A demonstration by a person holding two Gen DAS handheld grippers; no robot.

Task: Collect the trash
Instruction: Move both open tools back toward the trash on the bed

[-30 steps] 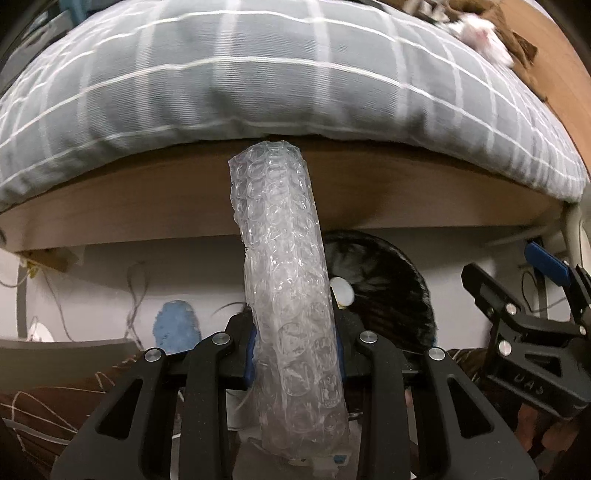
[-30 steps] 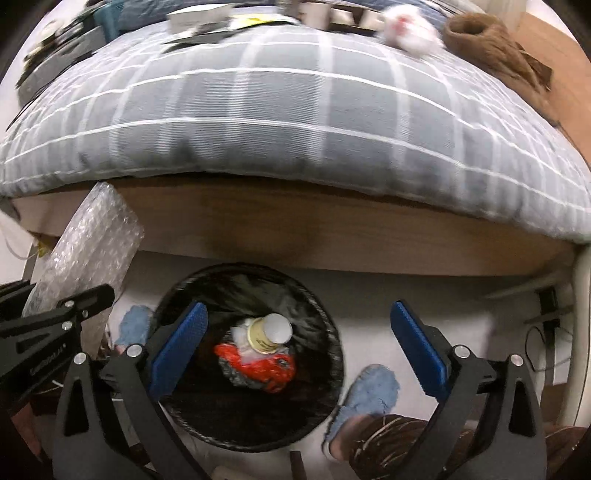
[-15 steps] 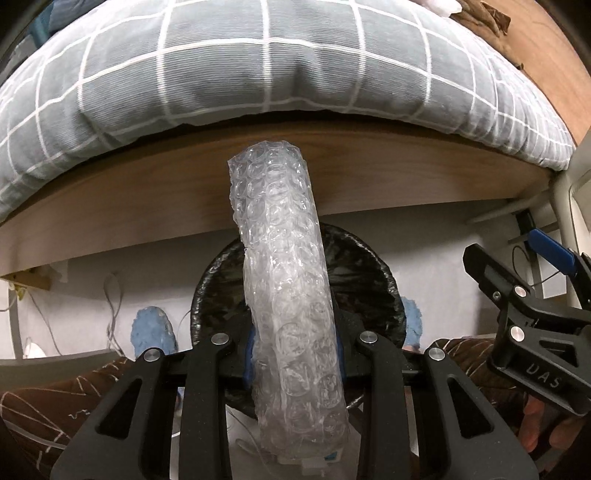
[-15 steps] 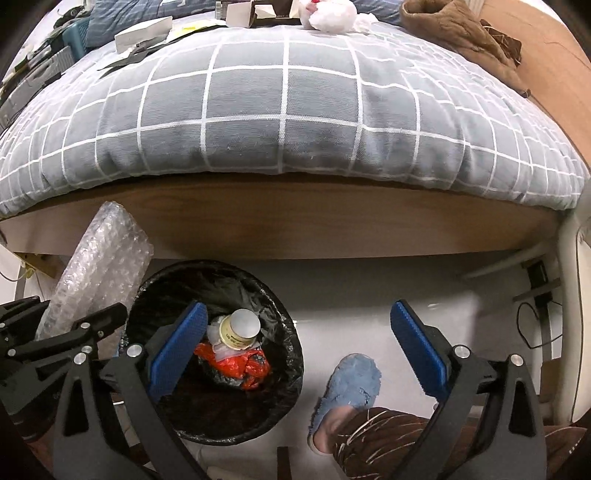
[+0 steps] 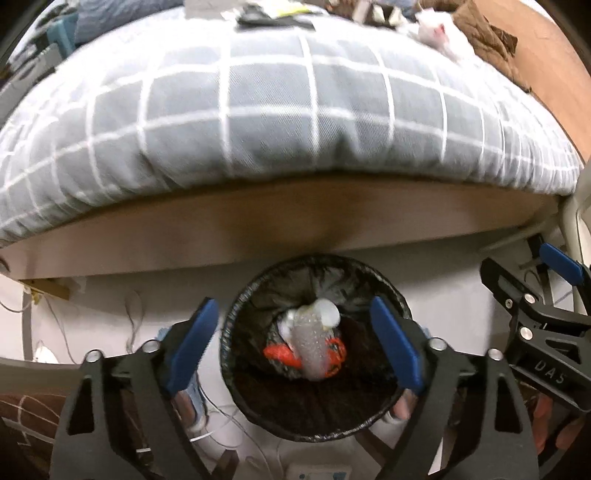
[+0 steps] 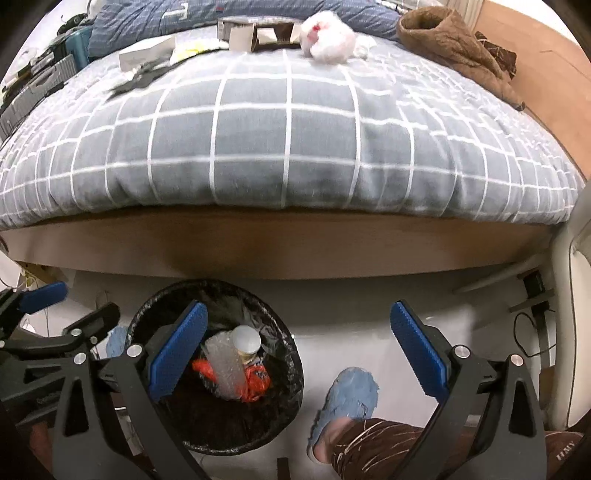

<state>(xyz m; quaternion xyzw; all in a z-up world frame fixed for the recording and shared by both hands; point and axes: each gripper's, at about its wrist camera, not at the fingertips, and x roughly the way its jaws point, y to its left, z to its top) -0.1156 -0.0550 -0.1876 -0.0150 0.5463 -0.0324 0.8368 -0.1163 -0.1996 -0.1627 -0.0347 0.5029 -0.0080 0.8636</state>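
A black-lined round trash bin [image 5: 373, 273] stands on the floor below the bed edge; it also shows in the right wrist view [image 6: 284, 332]. A roll of bubble wrap [image 5: 312, 350] lies inside it on red wrapper trash and a white-capped bottle [image 6: 245, 339]; the roll also shows in the right wrist view [image 6: 225, 365]. My left gripper [image 5: 295, 347] is open and empty, right above the bin. My right gripper [image 6: 295, 350] is open and empty, above the floor at the bin's right rim.
A bed with a grey checked duvet [image 6: 288, 147] fills the upper view. On it lie cardboard boxes [image 6: 258, 31], a white crumpled wad [image 6: 327, 40] and a brown garment [image 6: 450, 48]. My foot in a blue slipper [image 6: 347, 402] stands right of the bin. Cables [image 6: 532, 332] lie at right.
My left gripper opened and let go of the bubble wrap roll, which dropped into the bin. Both views tilted up, showing more of the bed top.
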